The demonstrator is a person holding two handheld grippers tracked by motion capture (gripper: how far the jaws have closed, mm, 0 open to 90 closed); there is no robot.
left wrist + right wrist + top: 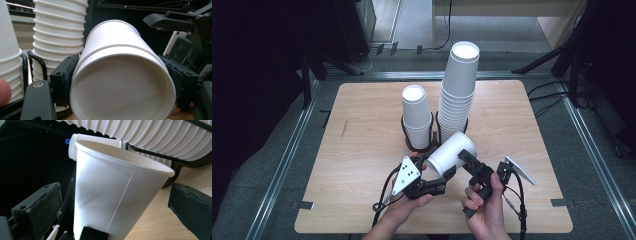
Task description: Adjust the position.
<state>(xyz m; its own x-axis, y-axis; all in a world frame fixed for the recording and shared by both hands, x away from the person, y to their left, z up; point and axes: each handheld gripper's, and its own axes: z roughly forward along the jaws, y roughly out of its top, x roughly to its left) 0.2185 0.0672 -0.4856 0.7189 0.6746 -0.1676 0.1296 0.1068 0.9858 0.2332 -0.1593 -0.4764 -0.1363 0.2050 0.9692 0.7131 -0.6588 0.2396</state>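
Table [362, 150]: light wood, with round corners, on a grey floor [272, 170].
Short cup stack [416, 116]: white paper cups in a black wire holder [418, 146], near the middle of the table.
Tall cup stack [458, 90]: white paper cups in its own black holder, just beside the short stack.

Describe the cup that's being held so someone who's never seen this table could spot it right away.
On the wooden table, two stacks of white cups stand in black holders near the middle: a short stack and a tall stack. Just in front of them, the held cup sits between the left gripper and right gripper. It is the one cup lying tilted on its side, not stacked.
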